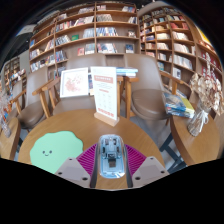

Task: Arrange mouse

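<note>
Library room, bookshelves [95, 35] behind, round table [100, 128] up front with a sign [104, 95] standing on it and a green mat [55, 148] just left of the fingers. Gripper [111, 165] is clamped on the mouse [111, 158], both pads [90, 158] against its sides, above the table. Judging by this: pickup done, placement left, likely on the mat.

The jaws press on both sides of a translucent mouse [112, 157], held just above a purple mat [95, 155] on the round wooden surface [80, 125]. A green mat [52, 149] lies alongside. Signs [90, 82], chairs [140, 95] and bookshelves [85, 30] stand beyond.
</note>
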